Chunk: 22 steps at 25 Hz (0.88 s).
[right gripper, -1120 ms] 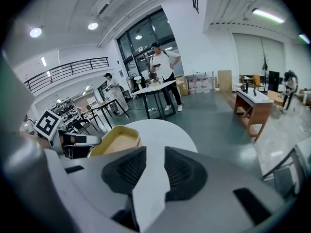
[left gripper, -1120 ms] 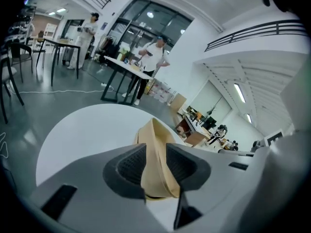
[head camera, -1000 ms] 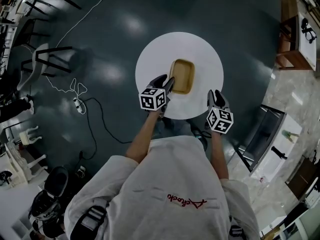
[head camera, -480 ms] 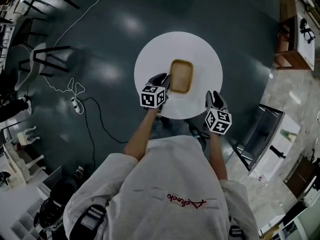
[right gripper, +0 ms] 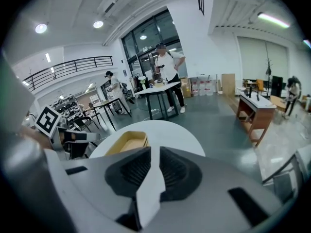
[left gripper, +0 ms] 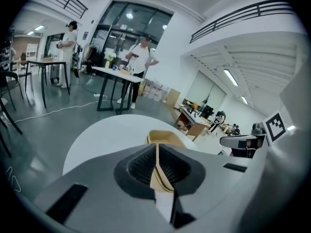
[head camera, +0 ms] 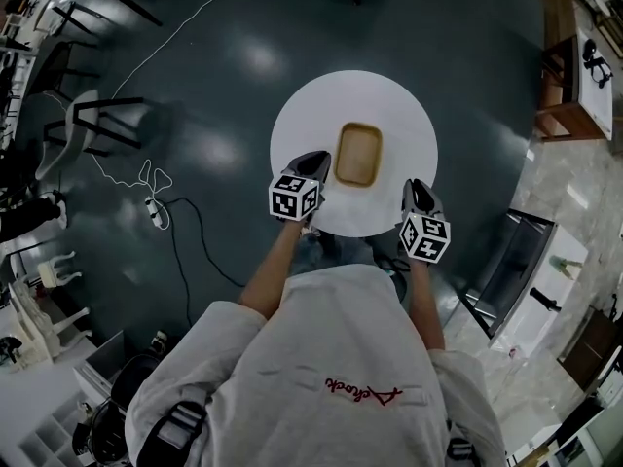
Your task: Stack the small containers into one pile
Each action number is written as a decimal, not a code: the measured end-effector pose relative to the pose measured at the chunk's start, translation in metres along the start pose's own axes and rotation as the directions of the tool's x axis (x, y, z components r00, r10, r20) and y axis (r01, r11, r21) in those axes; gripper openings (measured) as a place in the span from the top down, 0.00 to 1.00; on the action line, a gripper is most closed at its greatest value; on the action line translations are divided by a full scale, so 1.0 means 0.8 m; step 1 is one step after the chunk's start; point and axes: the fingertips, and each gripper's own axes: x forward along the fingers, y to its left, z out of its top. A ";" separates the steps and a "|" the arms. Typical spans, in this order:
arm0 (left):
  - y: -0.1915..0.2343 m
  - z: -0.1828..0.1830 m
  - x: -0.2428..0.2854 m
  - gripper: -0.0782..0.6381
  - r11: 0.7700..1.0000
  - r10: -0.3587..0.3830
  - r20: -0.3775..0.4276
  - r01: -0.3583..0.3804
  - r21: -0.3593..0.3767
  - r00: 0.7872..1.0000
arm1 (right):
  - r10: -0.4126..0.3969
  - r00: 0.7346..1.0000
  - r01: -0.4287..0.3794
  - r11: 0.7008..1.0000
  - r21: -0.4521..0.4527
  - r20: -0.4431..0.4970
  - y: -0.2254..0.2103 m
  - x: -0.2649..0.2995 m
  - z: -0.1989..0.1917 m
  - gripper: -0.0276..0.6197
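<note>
A stack of tan rectangular containers (head camera: 357, 154) sits in the middle of a round white table (head camera: 311, 115). My left gripper (head camera: 316, 159) hovers just left of the stack, apart from it. Its jaws are closing to a thin slit with nothing between them. Beyond that slit, the left gripper view shows the stack (left gripper: 165, 139) past the left gripper (left gripper: 156, 152). At the table's near right edge, my right gripper (head camera: 417, 189) is also closing on nothing. From the right gripper (right gripper: 154, 159), the stack (right gripper: 127, 142) lies ahead to the left.
Dark floor surrounds the table. Chairs (head camera: 92, 115) and a white cable (head camera: 146, 178) lie to the left. A wooden cabinet (head camera: 574, 76) stands at the right. People stand at a long table (left gripper: 114, 72) in the background.
My left gripper has drawn back from the stack's left side, where it was touching a second ago. The right gripper has barely moved.
</note>
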 end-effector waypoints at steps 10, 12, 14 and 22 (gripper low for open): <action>-0.041 0.042 -0.058 0.88 0.989 -0.110 0.074 0.102 0.104 0.991 | 0.000 0.999 0.003 0.998 -0.069 0.050 0.045 -0.024 0.019 0.92; -0.045 0.048 -0.070 0.88 0.984 -0.129 0.089 0.116 0.135 0.988 | 0.009 0.997 -0.003 0.998 -0.067 0.079 0.056 -0.032 0.028 0.92; -0.047 0.053 -0.081 0.88 0.979 -0.148 0.102 0.130 0.159 0.984 | 0.011 0.993 -0.003 0.998 -0.068 0.115 0.067 -0.043 0.039 0.92; -0.038 0.089 -0.134 0.88 0.960 -0.206 0.171 0.165 0.225 0.964 | -0.017 0.969 0.044 0.994 -0.105 0.246 0.107 -0.083 0.086 0.92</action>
